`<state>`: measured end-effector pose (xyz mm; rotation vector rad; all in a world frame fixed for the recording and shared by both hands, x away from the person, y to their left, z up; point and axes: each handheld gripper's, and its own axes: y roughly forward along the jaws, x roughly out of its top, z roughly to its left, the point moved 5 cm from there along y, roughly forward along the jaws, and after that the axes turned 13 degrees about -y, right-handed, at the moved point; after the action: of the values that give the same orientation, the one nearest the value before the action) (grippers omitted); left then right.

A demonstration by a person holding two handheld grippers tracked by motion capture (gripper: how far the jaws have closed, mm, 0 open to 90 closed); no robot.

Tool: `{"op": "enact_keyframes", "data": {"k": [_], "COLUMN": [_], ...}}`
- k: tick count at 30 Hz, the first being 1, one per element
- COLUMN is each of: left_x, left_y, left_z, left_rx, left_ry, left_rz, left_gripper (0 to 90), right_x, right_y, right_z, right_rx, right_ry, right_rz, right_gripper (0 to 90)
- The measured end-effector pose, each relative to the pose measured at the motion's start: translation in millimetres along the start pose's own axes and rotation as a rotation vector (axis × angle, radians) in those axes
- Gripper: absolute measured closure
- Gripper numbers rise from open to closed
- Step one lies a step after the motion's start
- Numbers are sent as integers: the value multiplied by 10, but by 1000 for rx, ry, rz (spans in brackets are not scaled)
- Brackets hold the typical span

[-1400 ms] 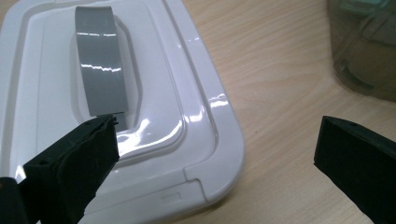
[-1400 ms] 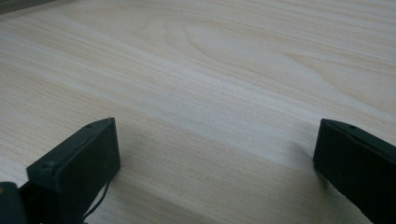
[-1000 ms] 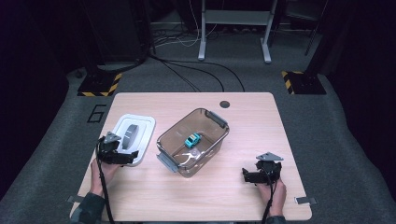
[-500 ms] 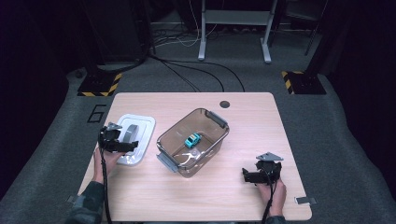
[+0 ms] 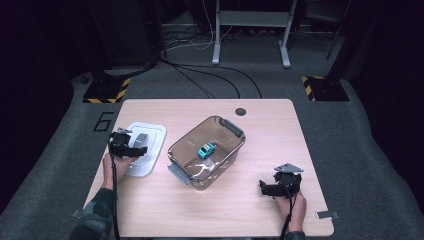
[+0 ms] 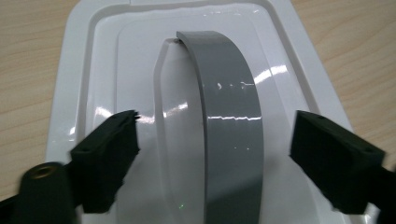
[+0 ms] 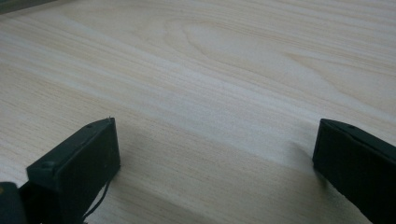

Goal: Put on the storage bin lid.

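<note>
my left gripper [image 6: 217, 154] straddles grey handle [image 6: 229, 126] of white lid [image 5: 145, 150], jaws just closing, not yet touching; right gripper [image 5: 270, 189] rests wide on table [image 5: 260, 215]; container [image 5: 206, 151] awaits lid.

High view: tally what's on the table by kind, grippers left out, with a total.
White lid with grey handle: 1
Clear container with grey latches: 1
Turquoise toy car, inside the container: 1
Total: 3
</note>
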<state>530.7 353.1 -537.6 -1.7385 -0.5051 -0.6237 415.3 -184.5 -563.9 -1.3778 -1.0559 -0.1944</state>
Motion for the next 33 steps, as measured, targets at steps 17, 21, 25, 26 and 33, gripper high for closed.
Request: {"op": "enact_keyframes", "data": {"k": [17,21,25,26,33], "left_x": [14,9,12,12,35], "left_y": [-20,-35,-60,-72,-139], "left_z": [-1,29,41,42,23], "left_rx": [29,18,5,0,-3], "left_ry": [36,35,25,25,37], "left_rz": [-45,-51,-63,-58,-66], "left_gripper": [662,667,668,668,669], "right_x": [-1,0,0,0,0], "right_y": [0,0,0,0,0], "right_z": [0,0,0,0,0], "right_rx": [0,0,0,0,0], "right_ry": [0,0,0,0,1], "right_rz": [0,0,0,0,0], "right_gripper": [0,0,0,0,0]}}
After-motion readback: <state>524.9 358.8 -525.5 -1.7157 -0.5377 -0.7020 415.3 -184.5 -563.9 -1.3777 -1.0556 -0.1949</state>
